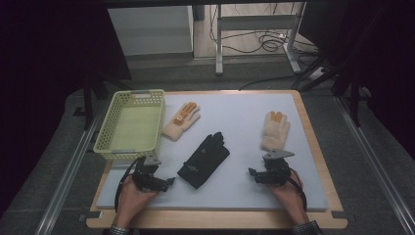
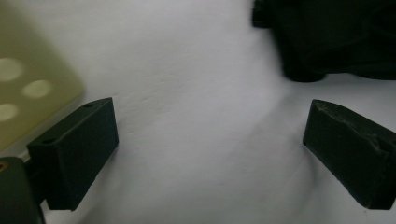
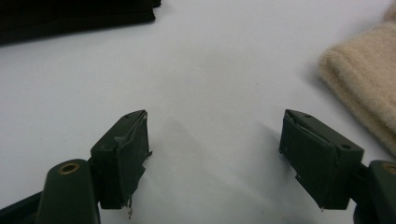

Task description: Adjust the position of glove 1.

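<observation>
A black glove (image 1: 204, 160), two cream gloves (image 1: 275, 130) (orange fingertips) and a pale yellow-green basket (image 1: 108, 128).

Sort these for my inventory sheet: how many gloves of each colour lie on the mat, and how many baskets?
Cream gloves: 2
Black gloves: 1
Baskets: 1
Total: 4

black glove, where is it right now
In the high view the black glove lies flat mid-table on the white mat, between the left gripper and the right gripper, just below the cream glove beside the basket.
</observation>
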`<action>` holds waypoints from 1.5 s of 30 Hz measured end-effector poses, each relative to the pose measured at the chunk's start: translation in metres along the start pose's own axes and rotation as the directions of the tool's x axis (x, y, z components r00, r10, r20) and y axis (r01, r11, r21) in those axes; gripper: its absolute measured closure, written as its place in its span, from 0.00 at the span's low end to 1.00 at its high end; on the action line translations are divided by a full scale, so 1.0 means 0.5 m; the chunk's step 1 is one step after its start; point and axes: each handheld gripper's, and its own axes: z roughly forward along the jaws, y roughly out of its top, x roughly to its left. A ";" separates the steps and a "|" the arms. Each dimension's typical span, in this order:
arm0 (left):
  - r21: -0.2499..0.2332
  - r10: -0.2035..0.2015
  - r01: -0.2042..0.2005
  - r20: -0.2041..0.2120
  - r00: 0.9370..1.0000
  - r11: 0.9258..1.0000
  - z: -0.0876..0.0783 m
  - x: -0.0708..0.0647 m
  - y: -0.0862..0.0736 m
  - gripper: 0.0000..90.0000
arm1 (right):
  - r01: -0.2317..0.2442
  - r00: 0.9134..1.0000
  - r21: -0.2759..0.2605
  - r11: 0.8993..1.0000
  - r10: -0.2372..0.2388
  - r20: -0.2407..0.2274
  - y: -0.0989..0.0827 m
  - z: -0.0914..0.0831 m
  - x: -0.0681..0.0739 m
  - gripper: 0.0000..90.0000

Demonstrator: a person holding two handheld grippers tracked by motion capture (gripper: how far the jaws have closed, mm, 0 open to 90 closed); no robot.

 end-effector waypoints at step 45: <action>0.092 0.121 -0.124 0.039 0.992 0.988 0.140 -0.139 0.182 0.00 | 0.003 1.000 -0.005 1.000 -0.003 0.004 -0.002 0.001 0.001 0.25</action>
